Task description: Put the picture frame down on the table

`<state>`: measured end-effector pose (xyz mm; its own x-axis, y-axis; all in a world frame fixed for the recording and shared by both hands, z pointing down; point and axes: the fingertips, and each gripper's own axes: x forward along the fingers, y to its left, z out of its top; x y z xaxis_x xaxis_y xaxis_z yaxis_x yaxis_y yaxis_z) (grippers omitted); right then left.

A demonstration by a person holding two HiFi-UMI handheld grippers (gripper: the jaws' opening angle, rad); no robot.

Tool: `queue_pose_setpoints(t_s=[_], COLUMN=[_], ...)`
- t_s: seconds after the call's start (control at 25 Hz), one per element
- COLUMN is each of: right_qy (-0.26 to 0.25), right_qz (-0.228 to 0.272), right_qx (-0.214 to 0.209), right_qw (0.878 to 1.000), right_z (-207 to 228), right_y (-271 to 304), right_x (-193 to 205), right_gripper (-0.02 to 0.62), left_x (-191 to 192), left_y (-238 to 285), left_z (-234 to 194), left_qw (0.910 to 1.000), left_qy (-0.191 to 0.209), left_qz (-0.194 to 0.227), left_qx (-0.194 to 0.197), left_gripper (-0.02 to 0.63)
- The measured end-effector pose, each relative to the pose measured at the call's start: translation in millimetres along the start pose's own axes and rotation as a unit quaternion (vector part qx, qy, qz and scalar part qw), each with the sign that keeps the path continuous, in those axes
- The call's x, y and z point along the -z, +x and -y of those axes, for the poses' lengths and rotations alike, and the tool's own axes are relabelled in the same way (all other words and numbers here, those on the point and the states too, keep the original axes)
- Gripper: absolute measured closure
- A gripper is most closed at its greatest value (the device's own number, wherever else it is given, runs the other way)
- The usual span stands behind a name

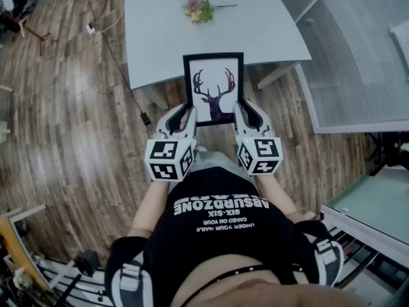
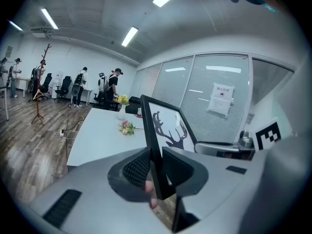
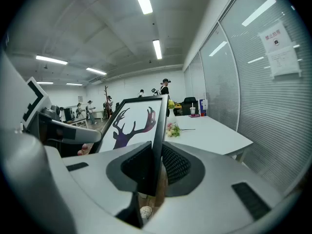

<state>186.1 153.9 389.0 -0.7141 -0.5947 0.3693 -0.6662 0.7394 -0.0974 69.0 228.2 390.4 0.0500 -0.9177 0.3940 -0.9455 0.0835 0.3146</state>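
Clamping picture frame (image 1: 213, 85) side edges: both hand-held grippers (image 1: 186, 115) (image 1: 241, 112).

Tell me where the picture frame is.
Head view, centre: the picture frame is clamped by its sides in the left claw and right claw, at the near edge of the table, short of the flowers.

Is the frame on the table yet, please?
No: the left claw and right claw hold the frame above the table's edge.
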Motion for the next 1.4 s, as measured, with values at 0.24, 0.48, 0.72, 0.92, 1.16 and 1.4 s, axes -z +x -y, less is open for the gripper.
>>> queue_pose_setpoints(t_s=[0.24,0.48,0.72,0.92,1.16,1.4], right_qy=[0.010,0.024,0.032,0.028,0.020,0.018], right_qz=[-0.001,0.004,0.004,0.000,-0.007,-0.021], right_qx=[-0.002,0.007,0.019,0.030,0.040,0.042], right_qw=[1.000,1.000,0.999,0.999,0.999,0.999], right_z=[5,6,8,11,33,53], right_y=[-18,-22,-14,-1,36,81], right_x=[9,13,17,15,-2,-18], right_gripper=[0.512,0.512,0.512,0.512,0.512,0.512], left_x=[7,11,13,10,-9,-29], left_y=[-7,-7,5,18,62,106], left_z=[17,18,11,1,-11,-31], left_qw=[0.9999,0.9994,0.9989,0.9987,0.9982,0.9973], left_qy=[0.008,0.023,0.028,0.023,0.015,0.005], left_qz=[-0.009,-0.024,-0.034,-0.036,-0.042,-0.054], left_qx=[0.004,0.006,0.017,0.029,0.041,0.050], left_gripper=[0.517,0.517,0.517,0.517,0.517,0.517])
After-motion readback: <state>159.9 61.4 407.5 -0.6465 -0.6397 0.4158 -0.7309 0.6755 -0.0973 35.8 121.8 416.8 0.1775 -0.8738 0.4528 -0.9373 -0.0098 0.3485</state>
